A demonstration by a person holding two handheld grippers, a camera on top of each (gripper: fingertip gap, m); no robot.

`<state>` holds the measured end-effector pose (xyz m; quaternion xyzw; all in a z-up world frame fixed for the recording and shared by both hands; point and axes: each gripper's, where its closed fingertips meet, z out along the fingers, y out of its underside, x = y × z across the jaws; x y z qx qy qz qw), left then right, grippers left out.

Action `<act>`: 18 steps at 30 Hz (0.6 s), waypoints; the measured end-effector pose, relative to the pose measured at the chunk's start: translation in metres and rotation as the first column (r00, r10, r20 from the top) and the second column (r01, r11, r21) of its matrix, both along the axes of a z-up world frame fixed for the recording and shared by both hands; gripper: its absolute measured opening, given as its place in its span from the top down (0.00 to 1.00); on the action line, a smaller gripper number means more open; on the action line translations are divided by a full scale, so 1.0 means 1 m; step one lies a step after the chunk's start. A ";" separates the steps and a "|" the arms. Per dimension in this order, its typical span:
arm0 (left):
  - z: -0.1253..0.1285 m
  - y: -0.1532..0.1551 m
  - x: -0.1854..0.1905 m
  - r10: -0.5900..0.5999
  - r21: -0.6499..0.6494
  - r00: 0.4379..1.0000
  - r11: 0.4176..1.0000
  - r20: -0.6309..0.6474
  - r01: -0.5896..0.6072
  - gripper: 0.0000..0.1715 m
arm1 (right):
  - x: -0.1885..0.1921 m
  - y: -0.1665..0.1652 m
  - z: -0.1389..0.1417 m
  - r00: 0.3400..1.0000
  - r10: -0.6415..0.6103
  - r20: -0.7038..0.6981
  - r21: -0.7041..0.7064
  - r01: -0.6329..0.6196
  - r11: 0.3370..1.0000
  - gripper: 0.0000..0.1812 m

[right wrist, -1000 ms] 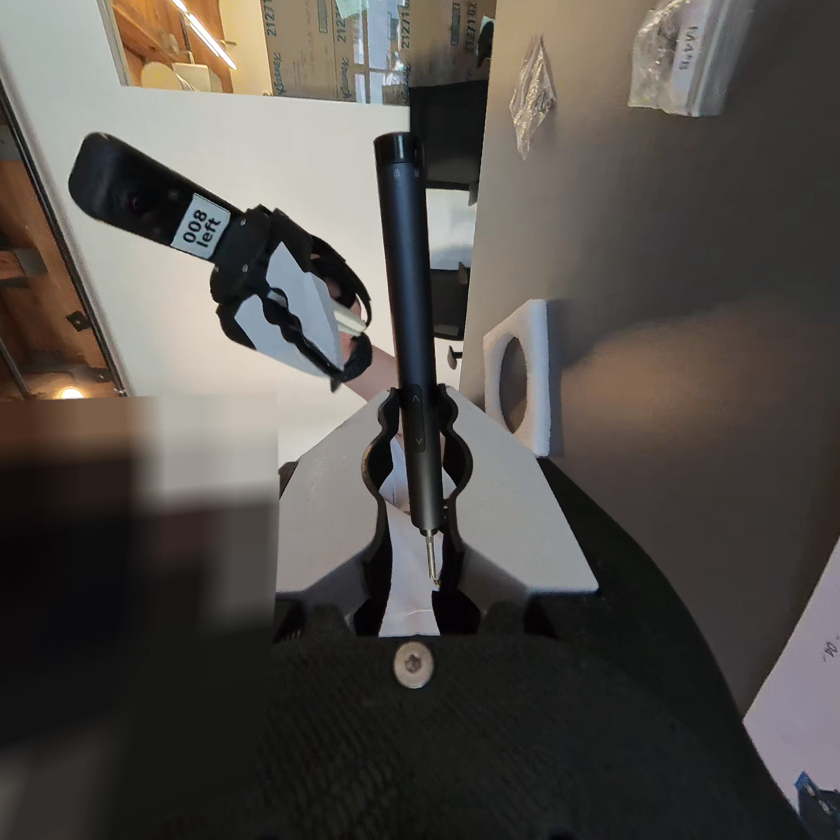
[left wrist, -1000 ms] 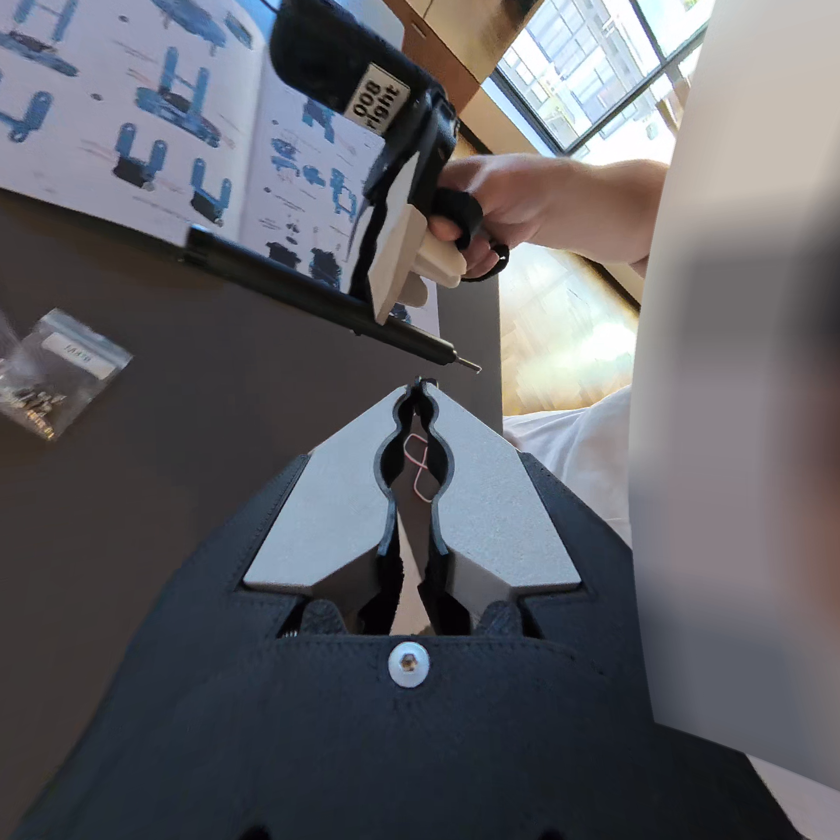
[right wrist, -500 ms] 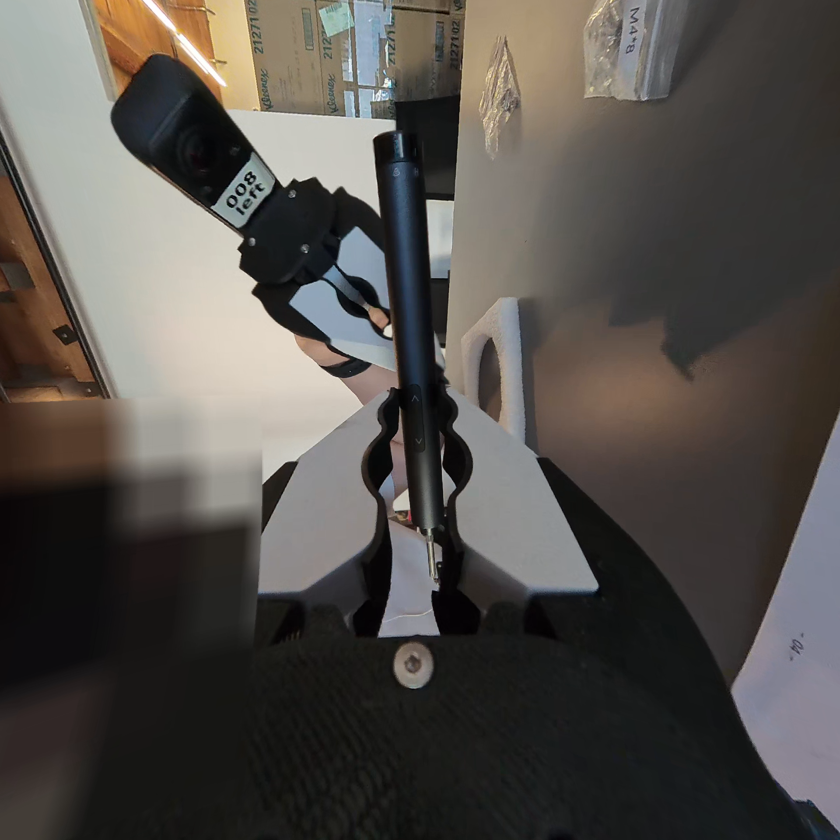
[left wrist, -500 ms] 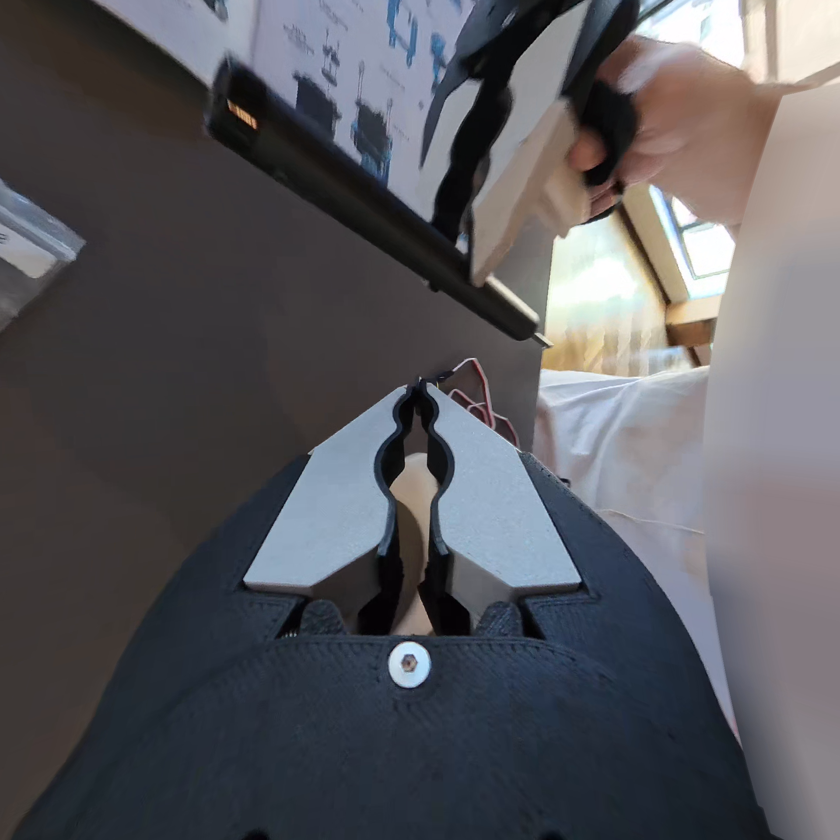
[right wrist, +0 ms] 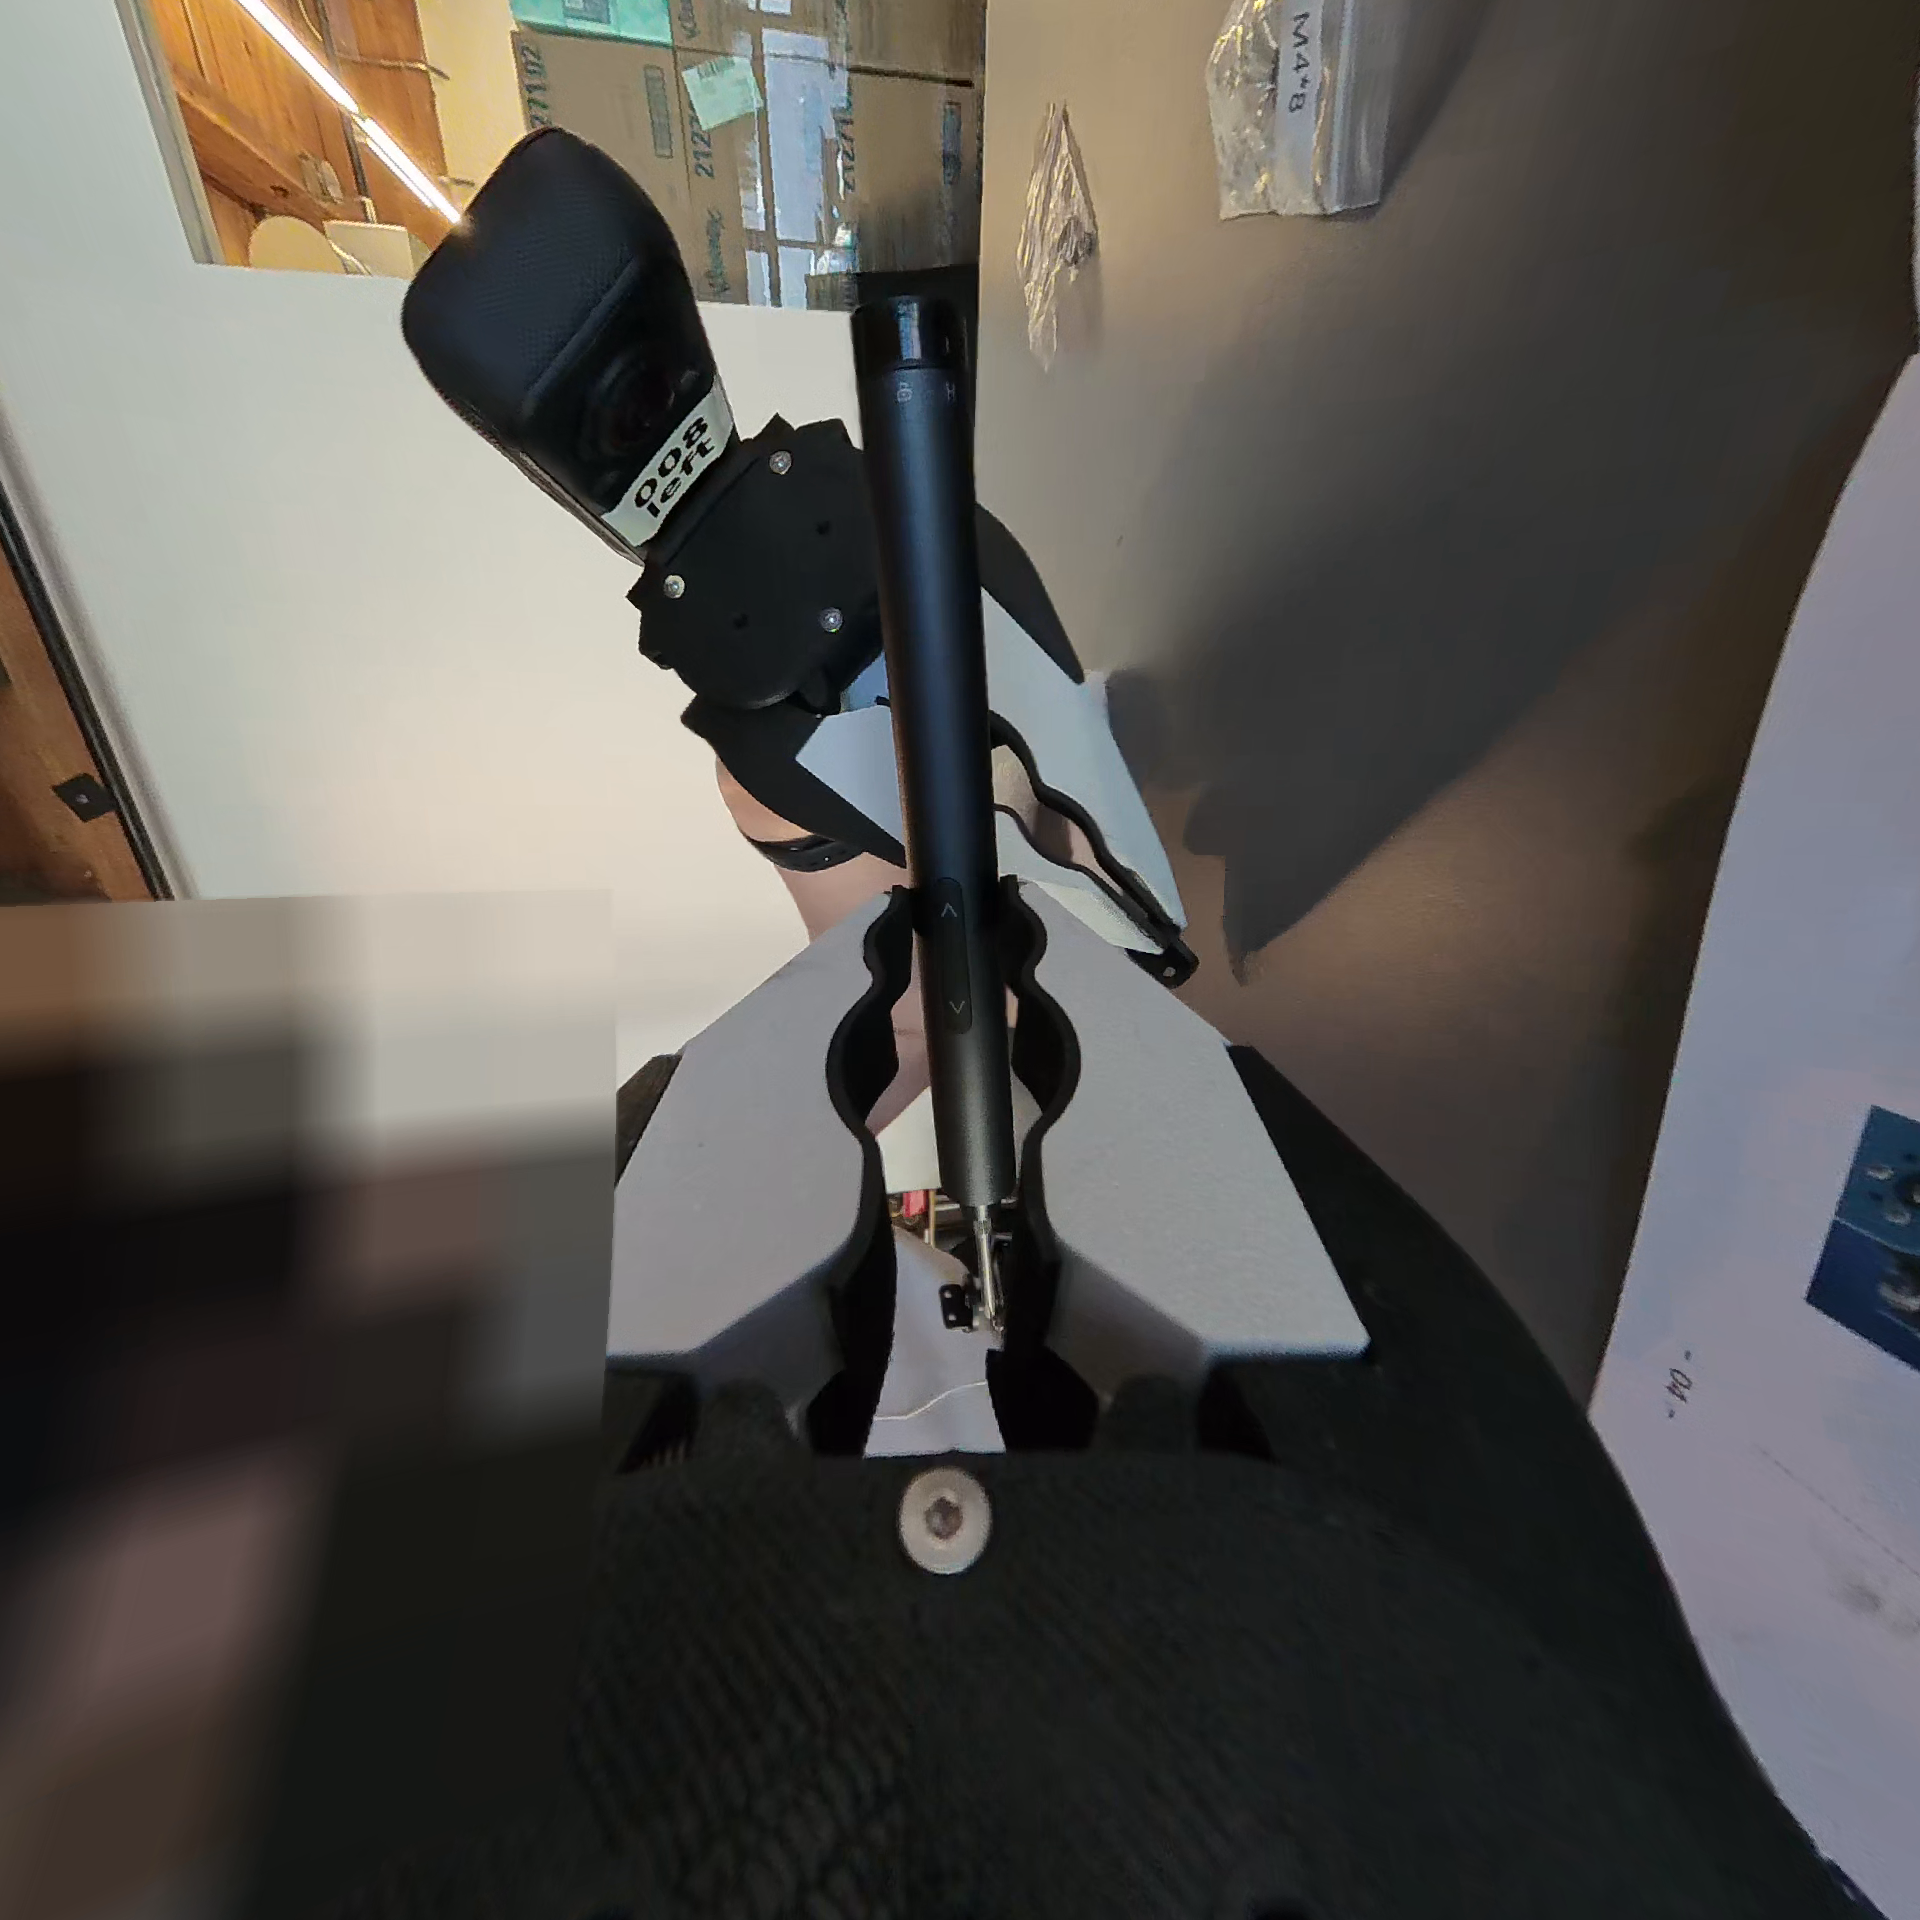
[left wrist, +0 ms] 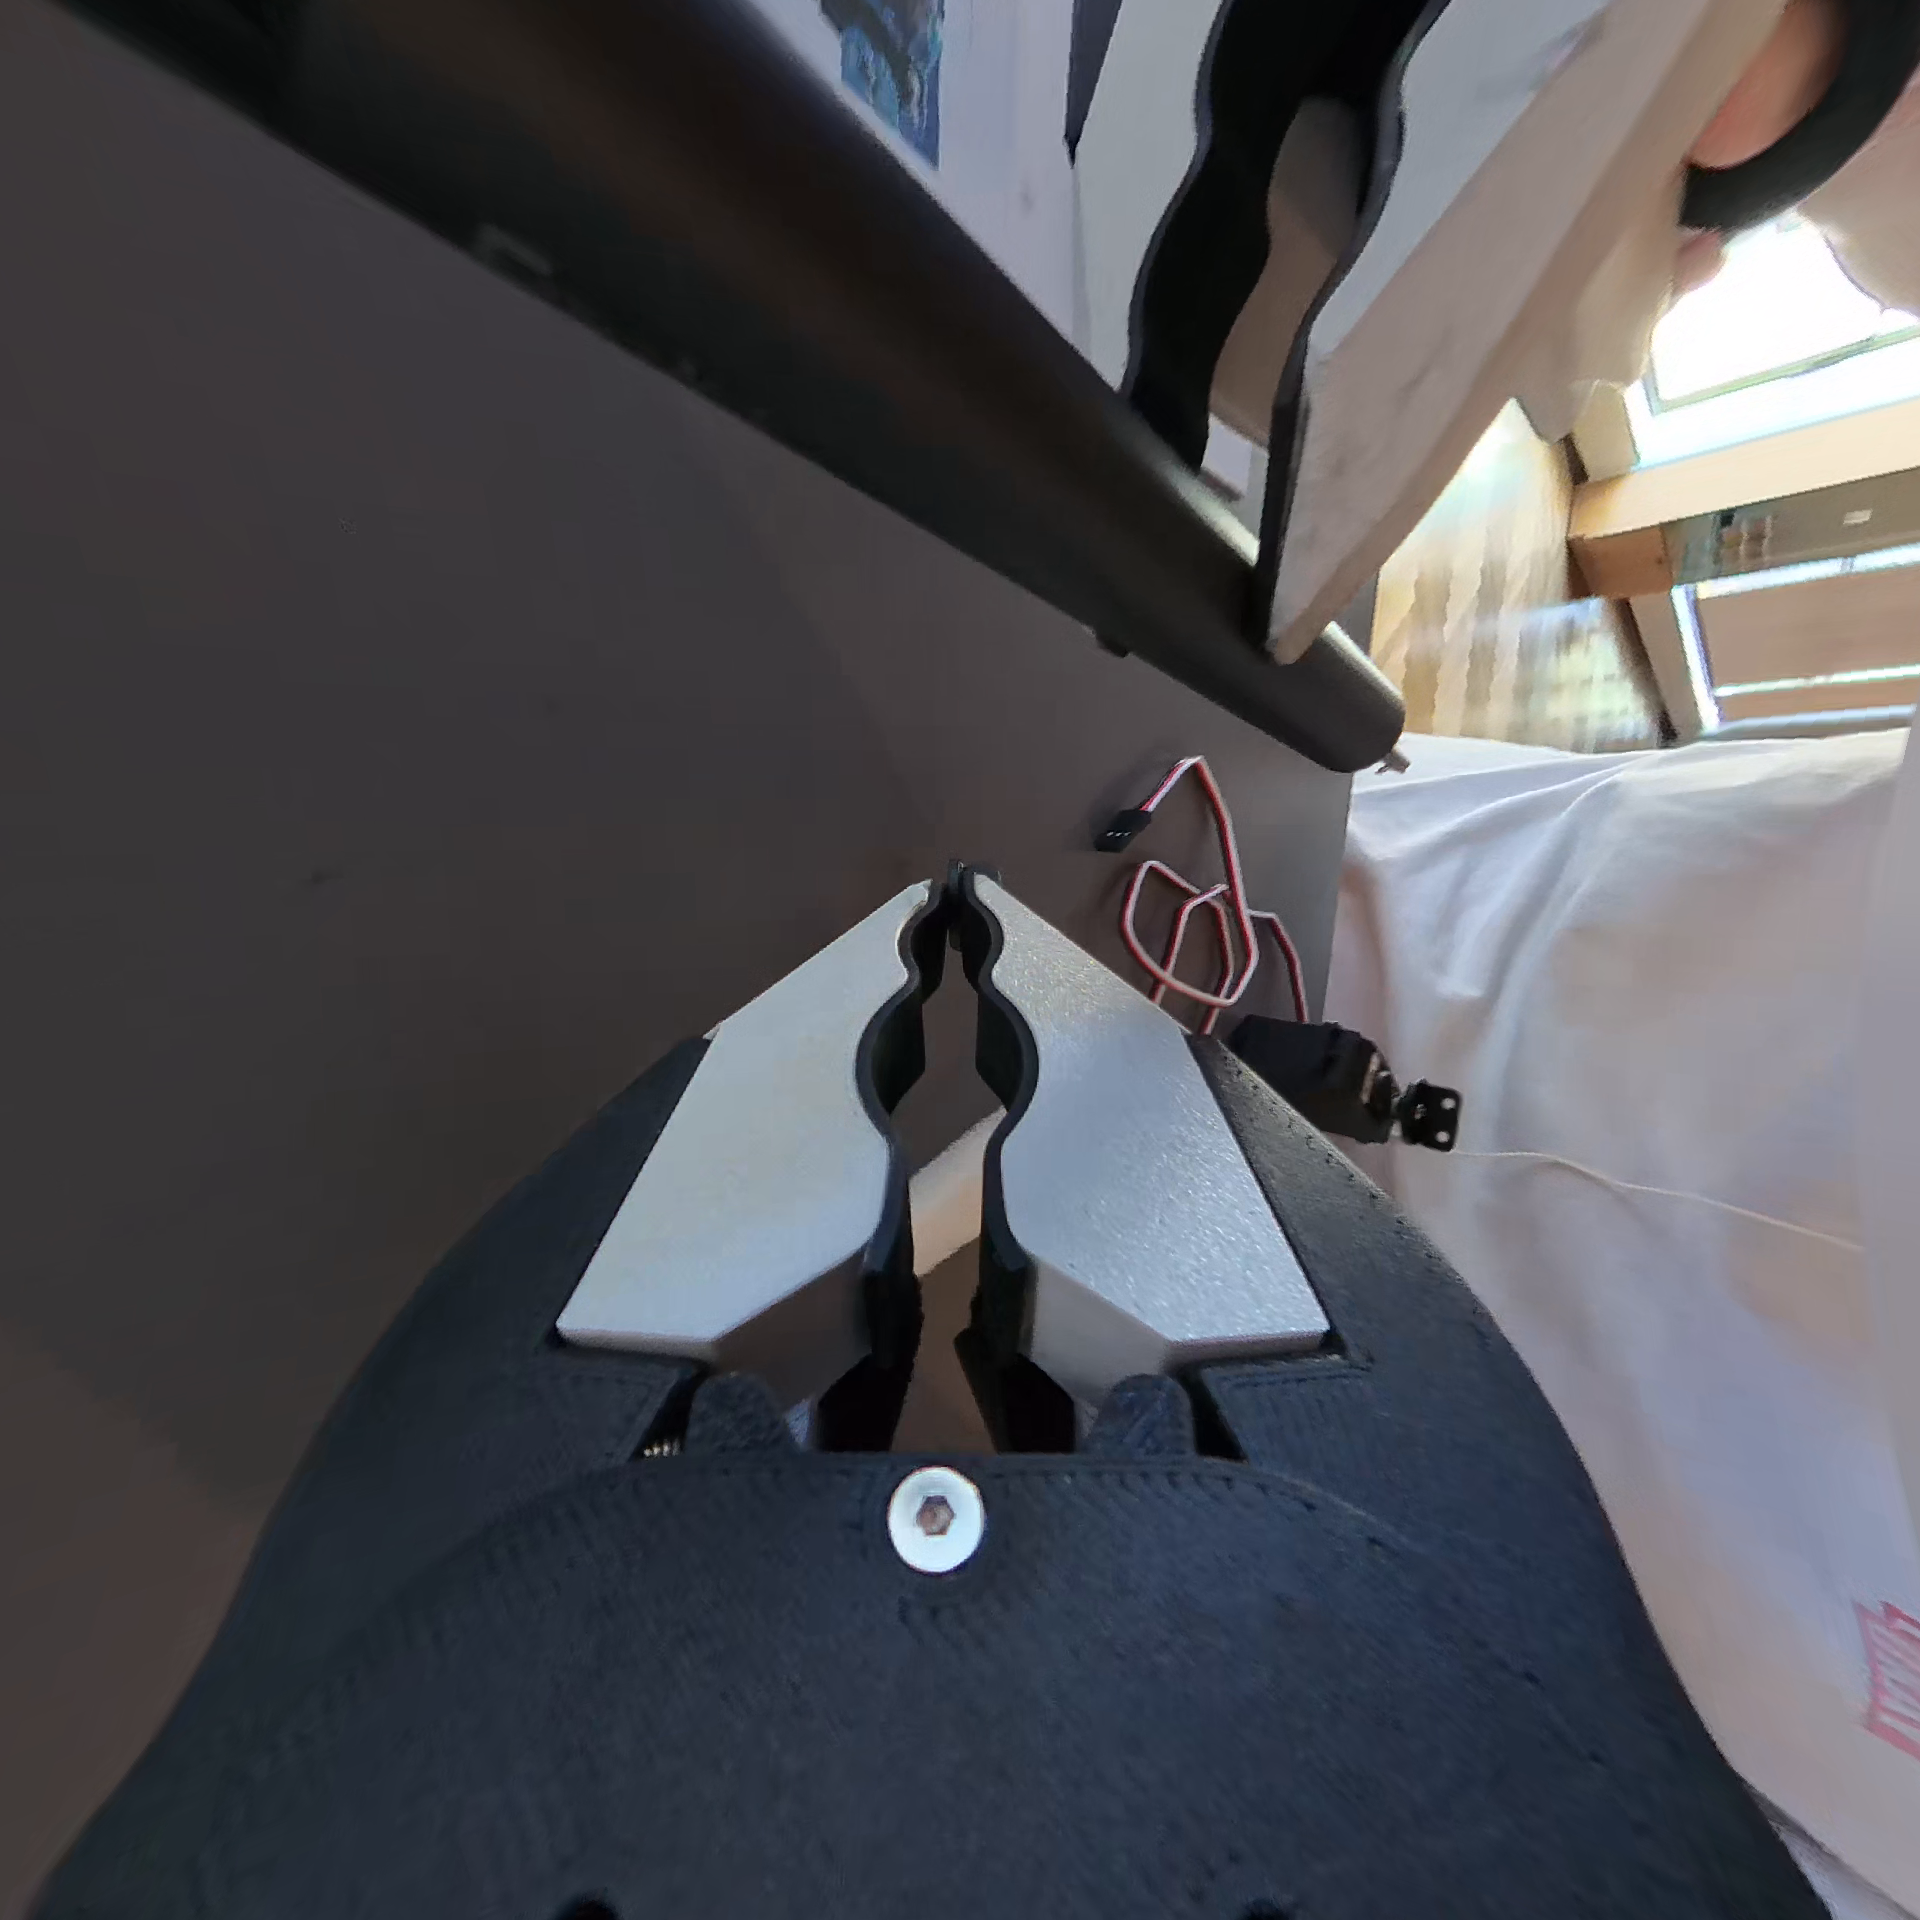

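Closer now, your right tongs [right wrist: 951,971], clenched on the electric screwdriver [right wrist: 940,748], crowd your clenched, empty left tongs [left wrist: 958,894]; its tip could snag the servo's wires [left wrist: 1195,935] beside them.

Workshop: bagged screws [right wrist: 1299,114], servo [left wrist: 1314,1075], assembly manual [right wrist: 1766,1351] on dark table [left wrist: 416,727].

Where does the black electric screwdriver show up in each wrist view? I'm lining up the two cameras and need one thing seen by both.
Left wrist view: the electric screwdriver runs diagonally from upper left to right of centre, held by the right gripper.
Right wrist view: it stands near-upright at centre, clamped between that view's own fingers.
Shared landmark: the small black servo, seen beneath the bit tip.
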<state>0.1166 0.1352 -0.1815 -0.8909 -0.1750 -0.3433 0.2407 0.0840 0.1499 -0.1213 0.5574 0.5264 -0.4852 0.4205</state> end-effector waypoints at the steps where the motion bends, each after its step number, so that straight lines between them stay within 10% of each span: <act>1: -0.002 0.000 0.001 -0.009 -0.006 1.000 1.000 -0.006 0.009 1.00 | 0.000 0.000 -0.001 1.000 -0.002 -0.005 0.006 0.002 1.000 0.92; 18: 0.002 -0.002 -0.008 -0.009 0.053 0.999 0.999 -0.042 0.011 0.88 | 0.004 0.008 -0.003 0.988 -0.066 -0.142 0.006 0.067 0.998 0.92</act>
